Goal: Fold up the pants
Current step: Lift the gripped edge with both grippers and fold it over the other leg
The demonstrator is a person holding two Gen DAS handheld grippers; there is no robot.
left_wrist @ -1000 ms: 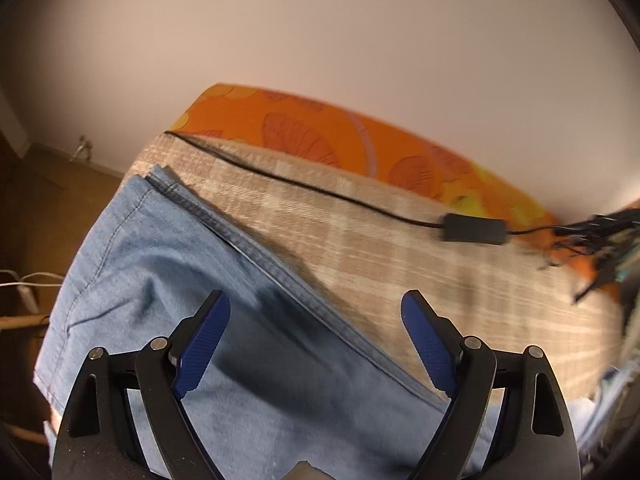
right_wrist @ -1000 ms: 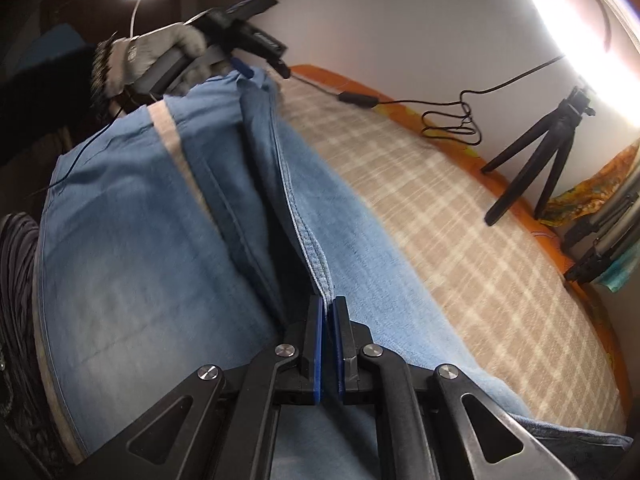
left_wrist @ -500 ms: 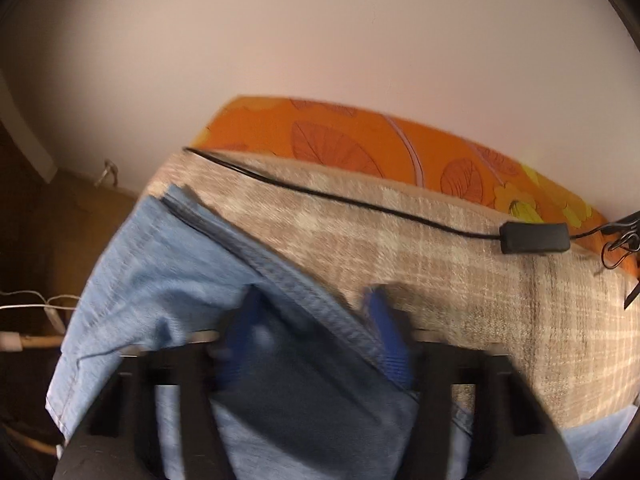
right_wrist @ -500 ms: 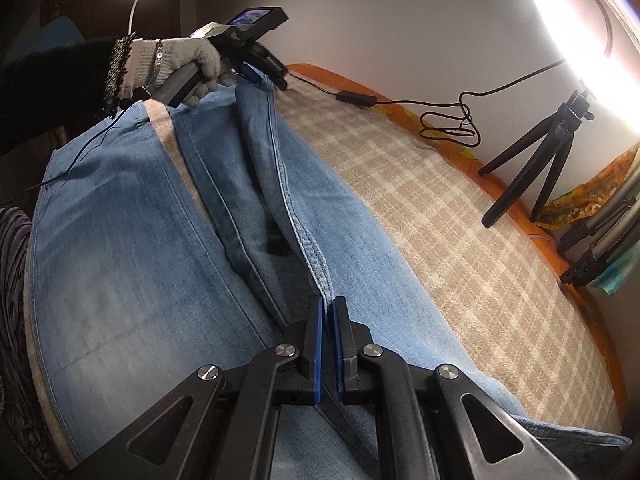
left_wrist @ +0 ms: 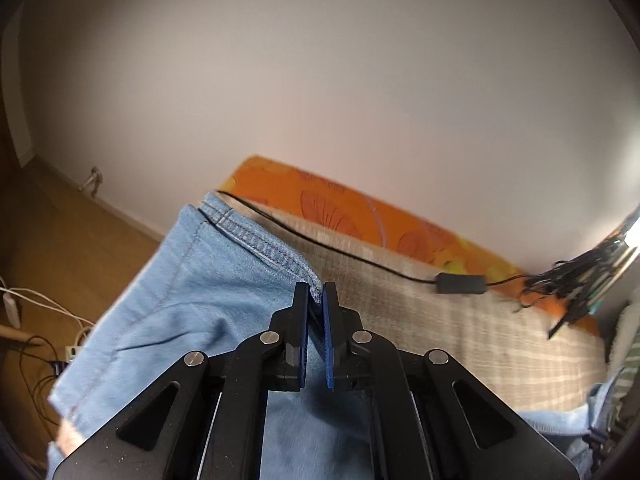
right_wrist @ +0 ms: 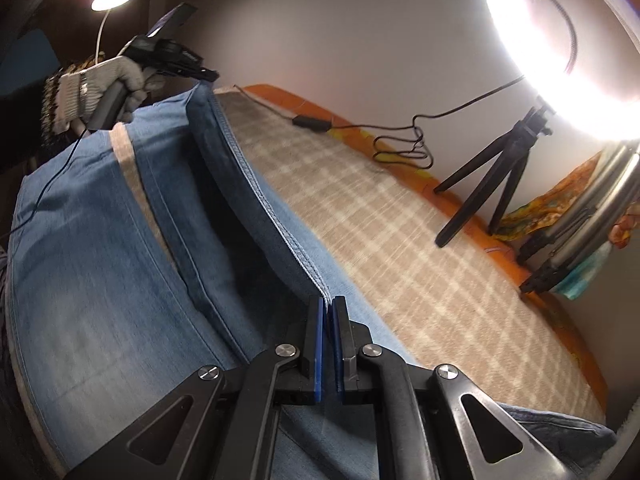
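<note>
Light blue denim pants (right_wrist: 100,264) lie on a beige checked bed cover (right_wrist: 400,240). My right gripper (right_wrist: 328,304) is shut on the stitched side seam of a pant leg and holds it raised off the bed. My left gripper (left_wrist: 315,292) is shut on the same seam near the leg's hem (left_wrist: 256,240); it shows in the right wrist view (right_wrist: 200,76), held by a gloved hand. The seam (right_wrist: 264,200) runs taut and lifted between the two grippers. The other leg lies flat at the left.
A black cable with an inline box (left_wrist: 460,283) runs along the orange bedsheet edge (left_wrist: 360,216). A black tripod (right_wrist: 496,184) stands on the bed's far right under a bright ring light (right_wrist: 560,40). Wooden floor with cables (left_wrist: 36,320) lies left of the bed.
My left gripper went from open over the leg to shut on the seam near the hem and lifted it. The right gripper stayed shut and rose with the seam.
</note>
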